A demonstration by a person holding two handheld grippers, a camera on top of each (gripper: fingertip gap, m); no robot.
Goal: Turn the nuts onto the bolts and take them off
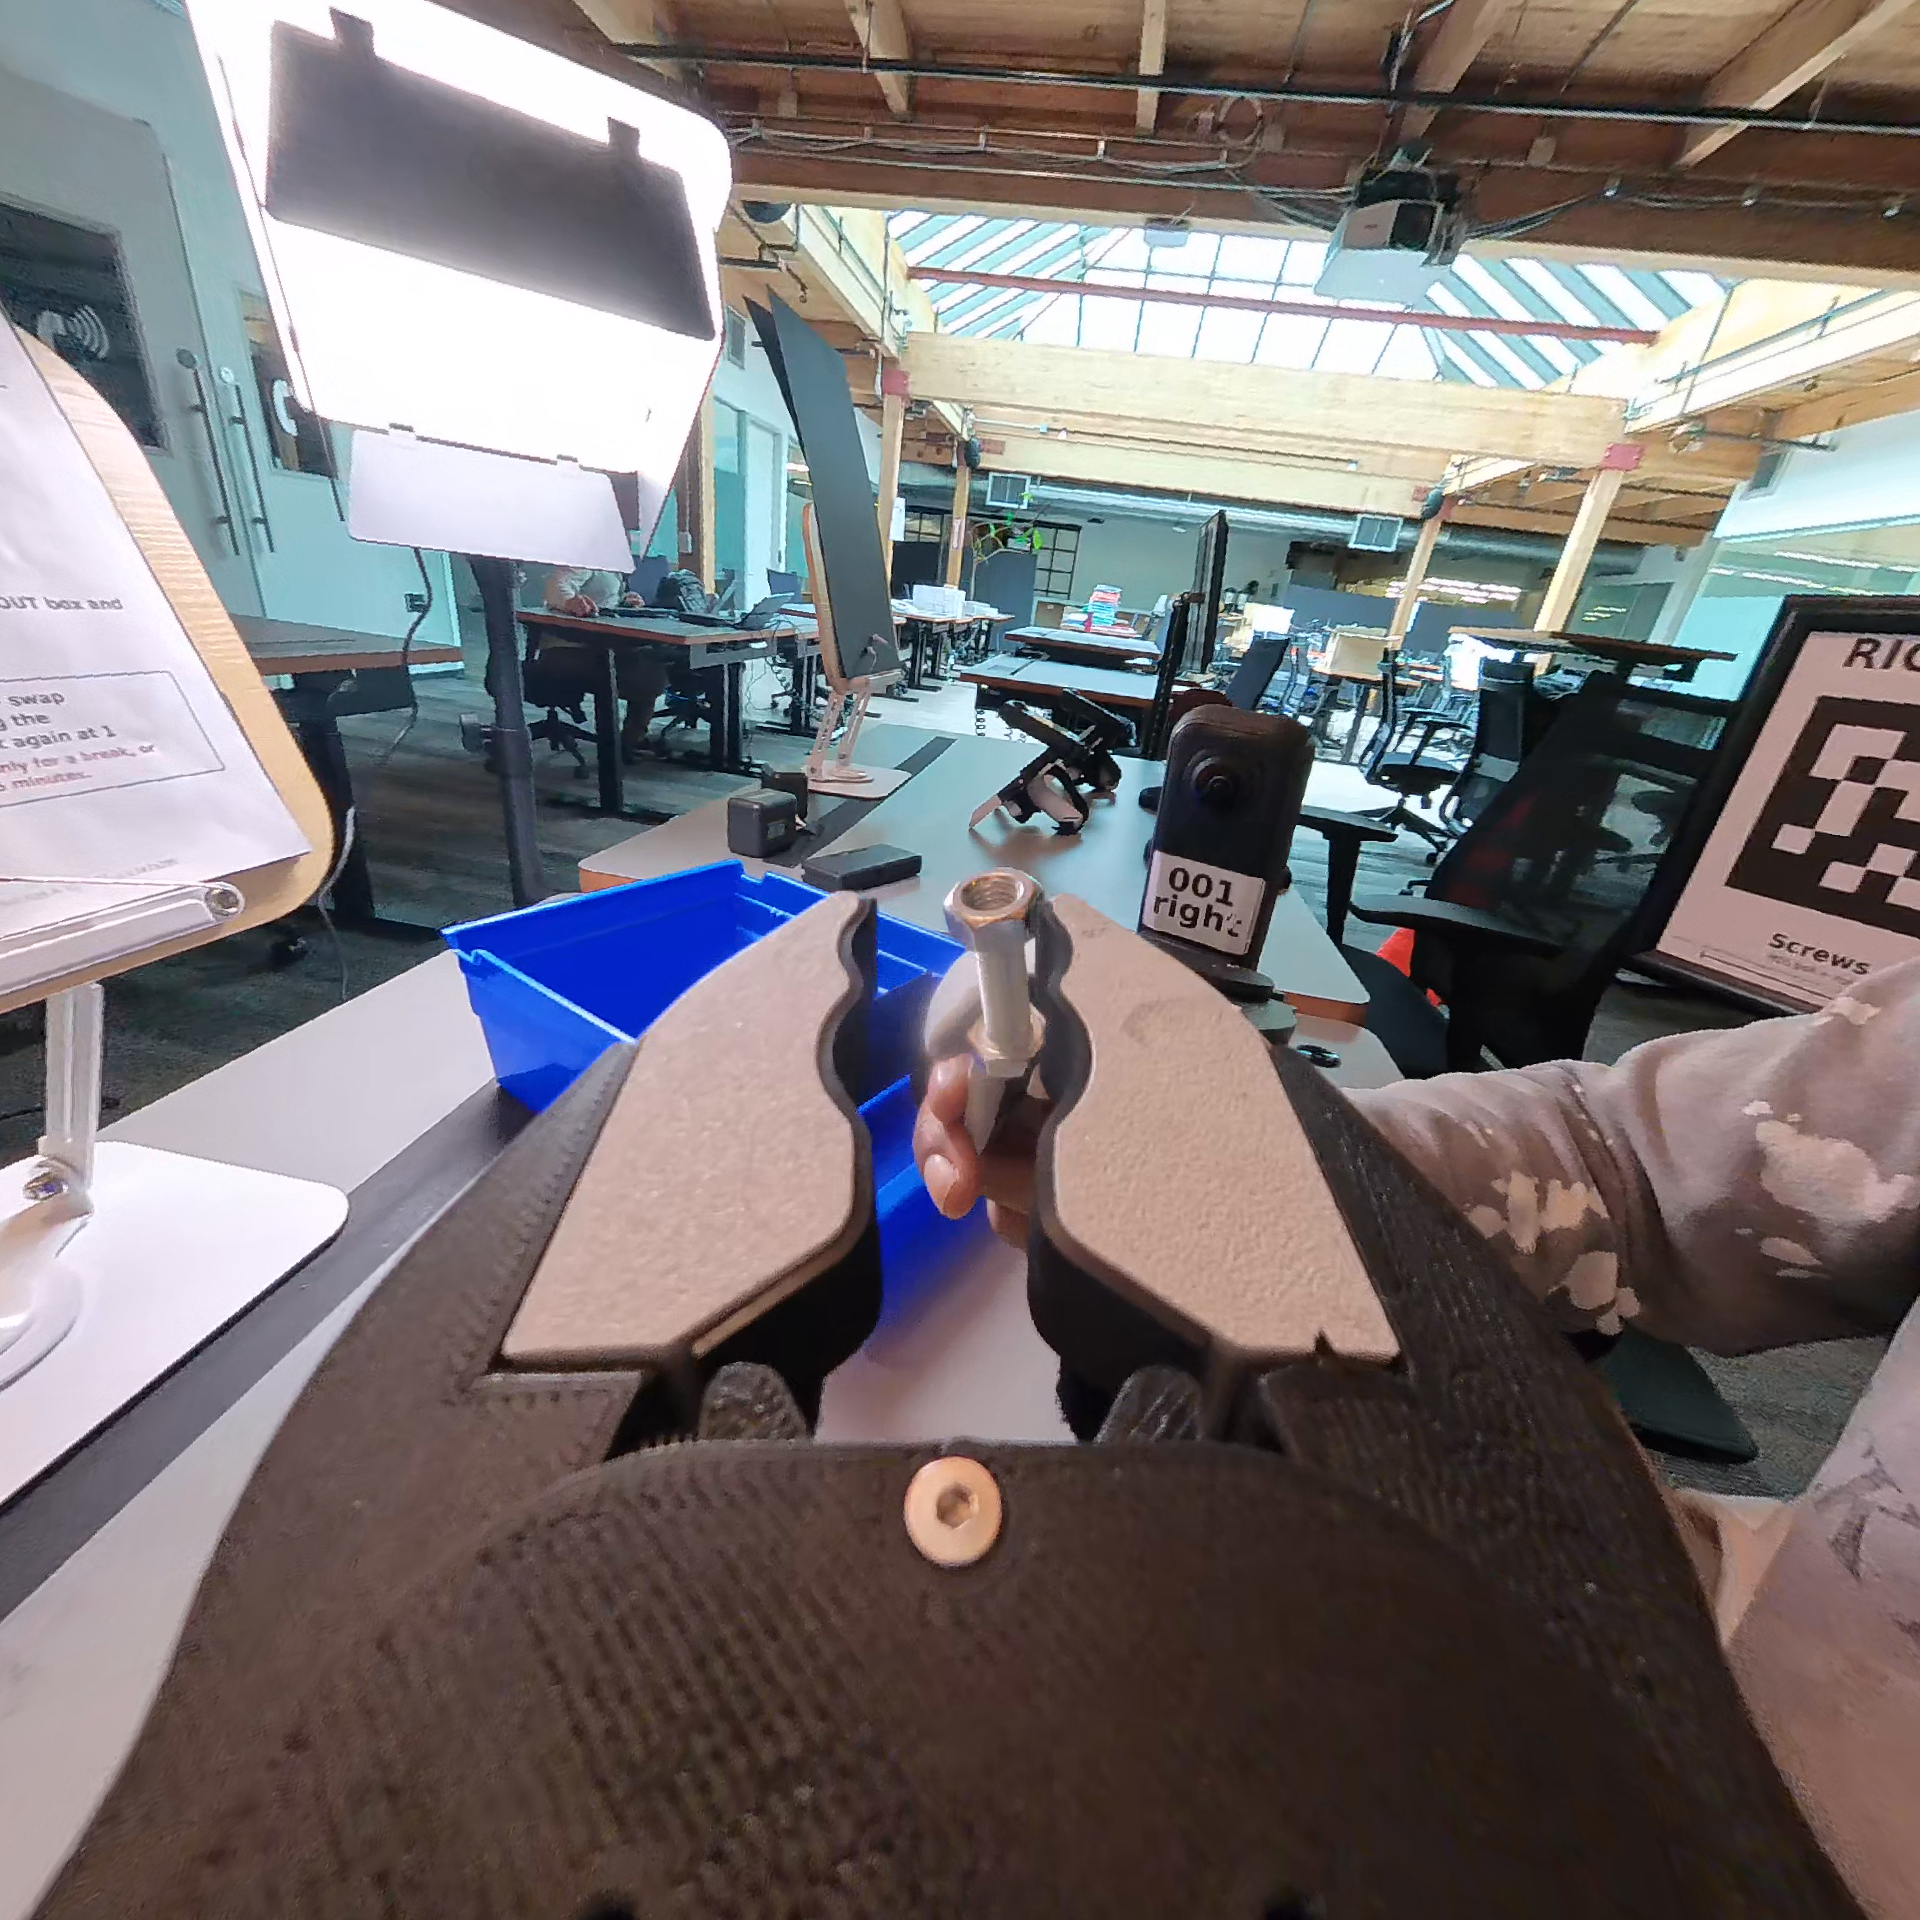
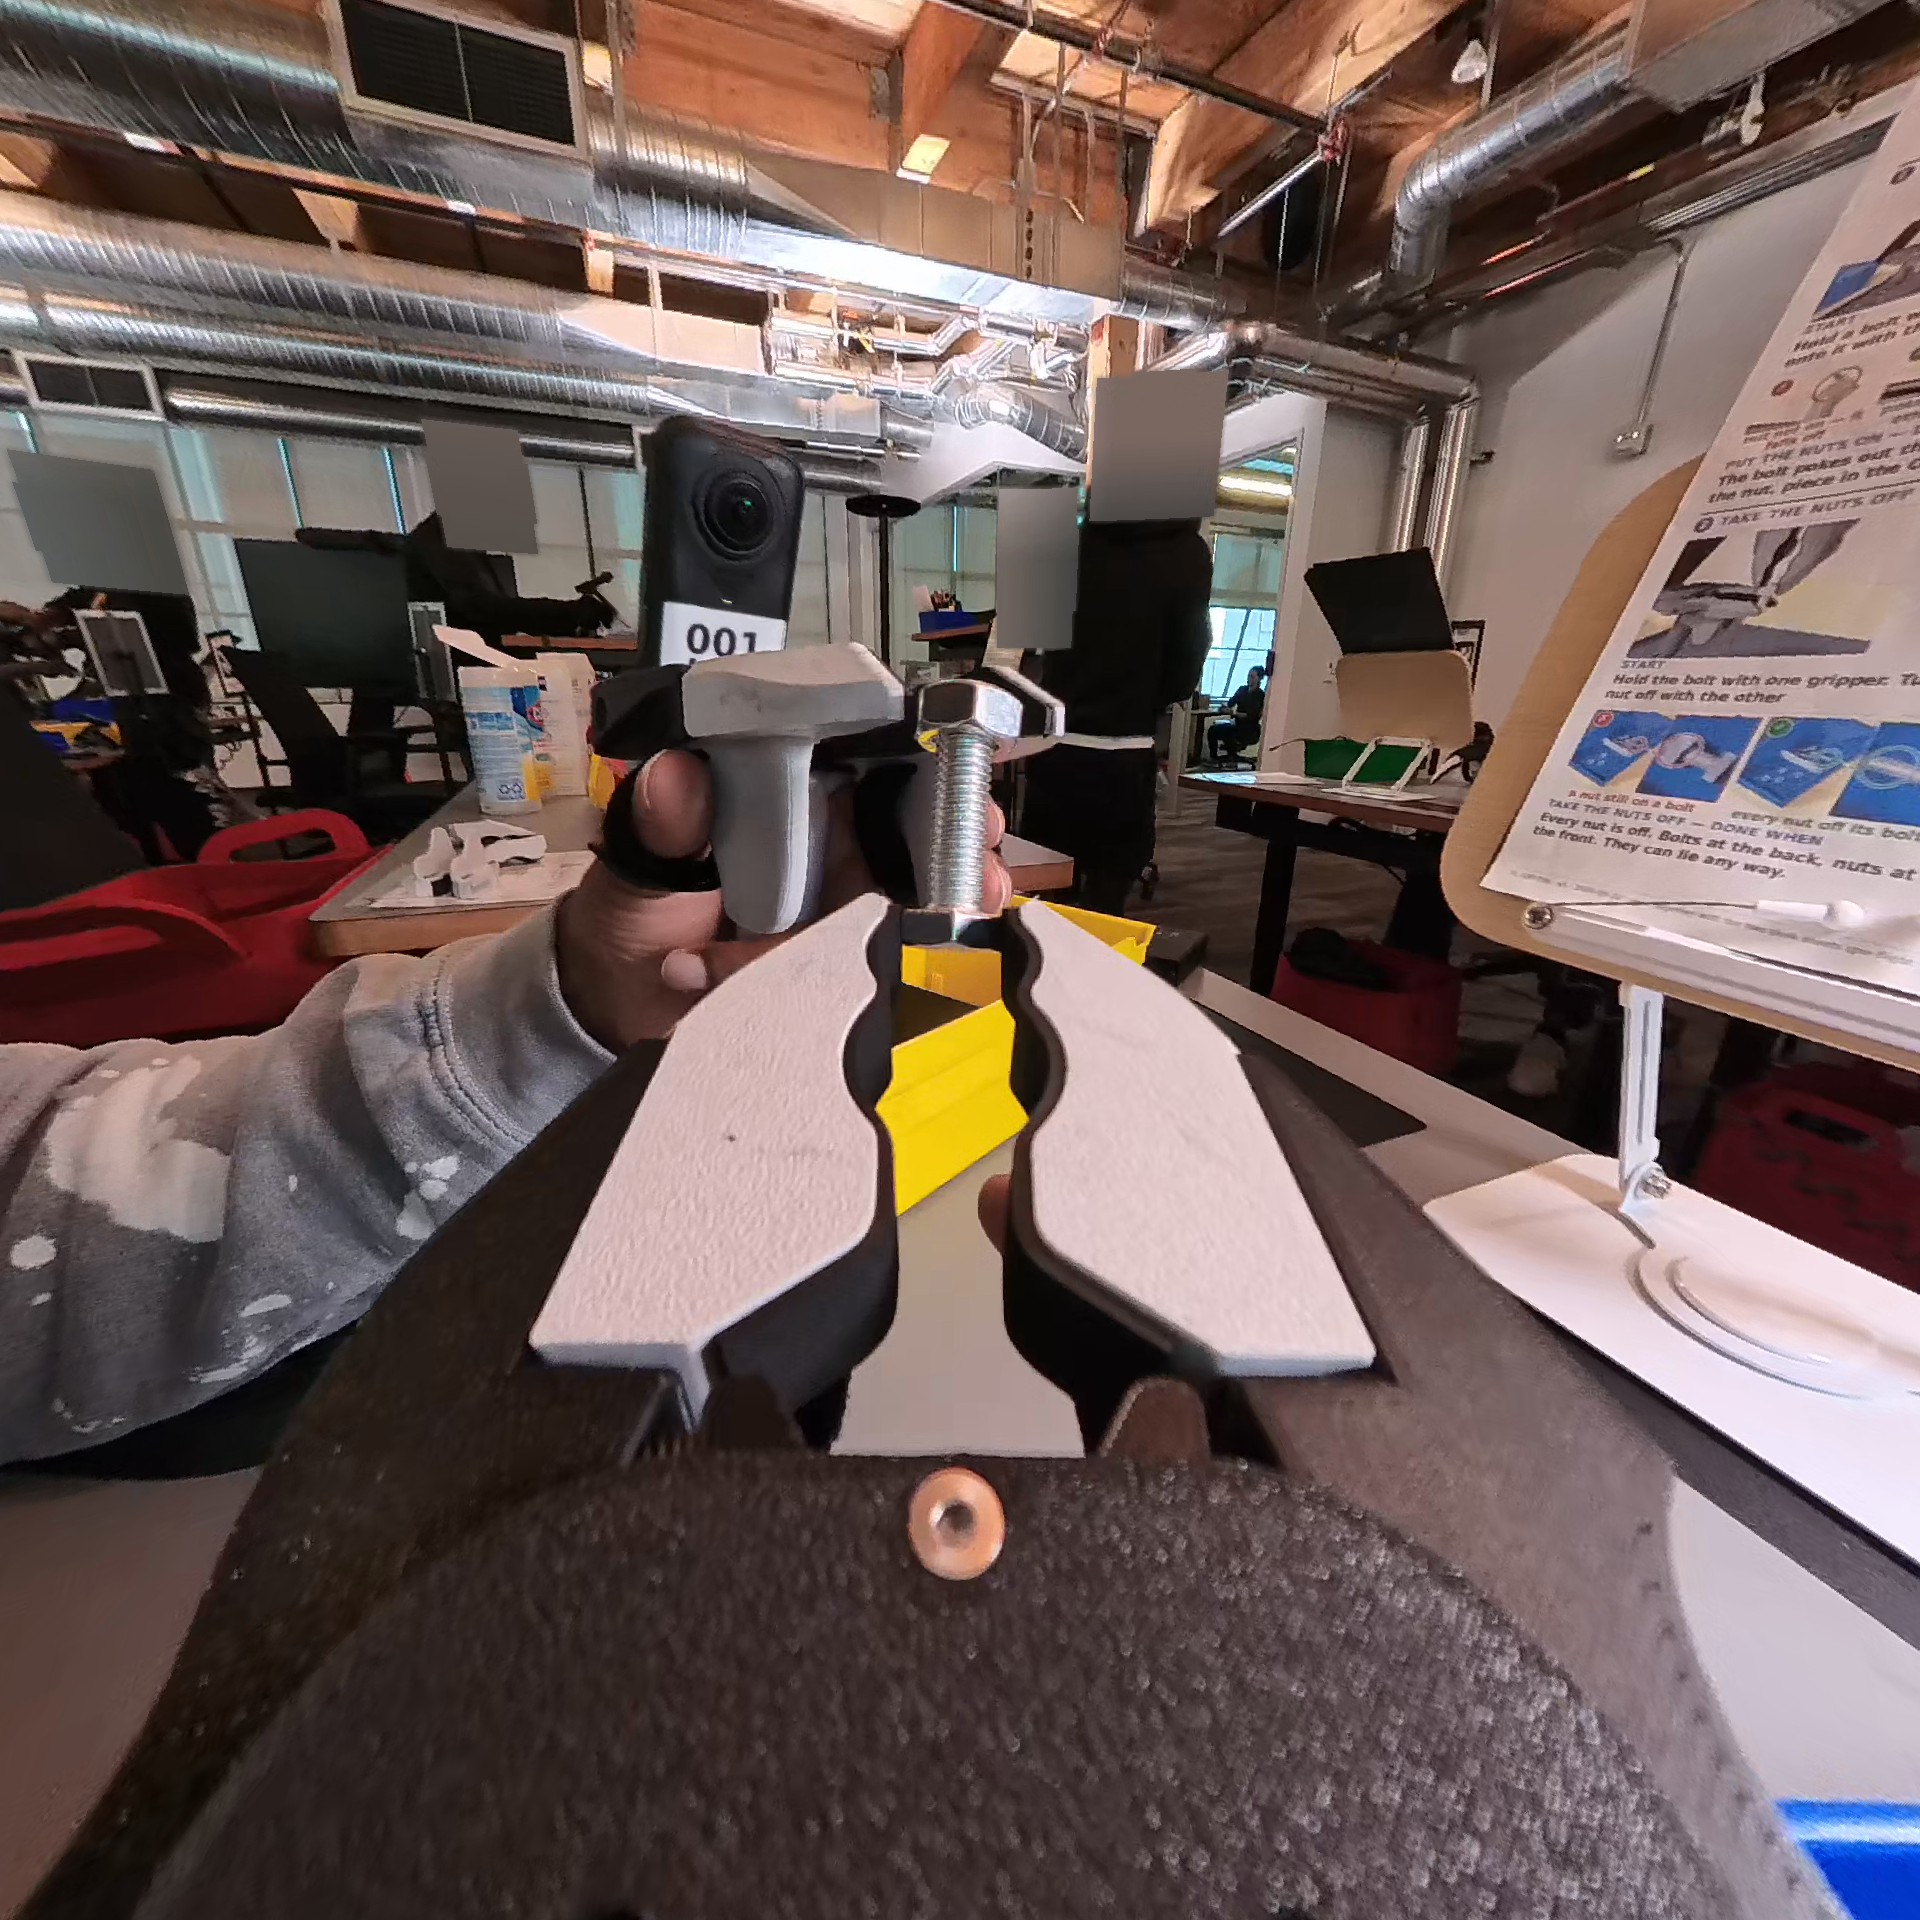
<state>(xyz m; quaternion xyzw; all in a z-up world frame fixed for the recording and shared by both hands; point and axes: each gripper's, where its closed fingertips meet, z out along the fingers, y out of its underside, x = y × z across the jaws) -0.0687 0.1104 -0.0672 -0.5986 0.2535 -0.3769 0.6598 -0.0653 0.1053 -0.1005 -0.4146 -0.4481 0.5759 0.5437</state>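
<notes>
A silver bolt [image 2: 961, 821] stands upright between my two grippers, above the table. My right gripper [image 2: 951, 920] is shut on the bolt's hex head at the bottom. A silver nut [image 1: 992, 899] sits on the bolt's top end, and its threaded hole shows from above. My left gripper [image 1: 956, 920] is open around the nut. The nut lies against the right-hand finger, with a gap to the left-hand finger. In the right wrist view the left gripper [image 2: 971, 712] brackets the nut [image 2: 971, 717] from behind. A hand [image 1: 951, 1143] holds the right gripper's grip.
A blue bin [image 1: 623, 966] sits behind the left gripper and a yellow bin [image 2: 945, 1101] under the right one. Instruction sheets on white stands are at the left [image 1: 114, 727] and the right [image 2: 1714, 623]. A black-and-white marker board [image 1: 1829, 810] stands at the far right. Only a small space, under 4 cm, lies between the two pairs of fingers.
</notes>
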